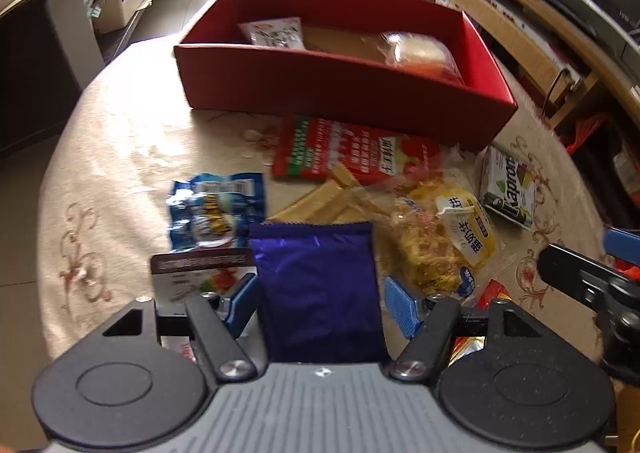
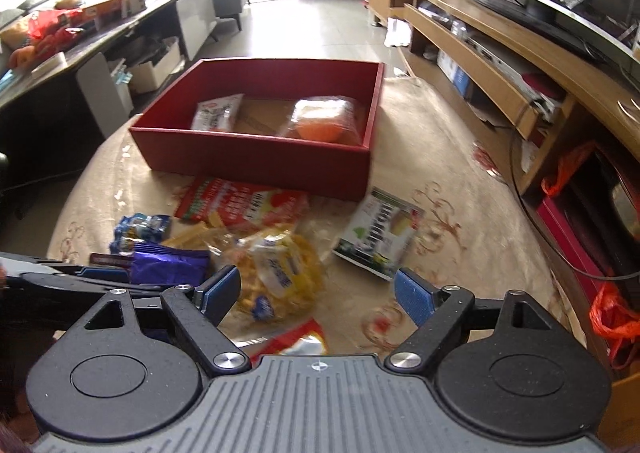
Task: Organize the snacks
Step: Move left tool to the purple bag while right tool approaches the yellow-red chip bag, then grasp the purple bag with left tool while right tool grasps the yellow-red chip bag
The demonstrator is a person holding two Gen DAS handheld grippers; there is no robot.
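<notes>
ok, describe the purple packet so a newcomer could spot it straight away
Start at the red box on the table; the loose snacks lie in front of it. The purple packet is at the near edge of that pile, between the open fingers of the left tool. It is the only plain, shiny purple foil pack with no print showing.

The shiny purple foil packet (image 1: 318, 289) runs under the gripper body, so its near end is hidden. The red-and-silver crinkly wrapper (image 2: 298, 341) is mostly covered too. Print on the white-and-green wafer box (image 2: 378, 239) is smeared, can't read it.
</notes>
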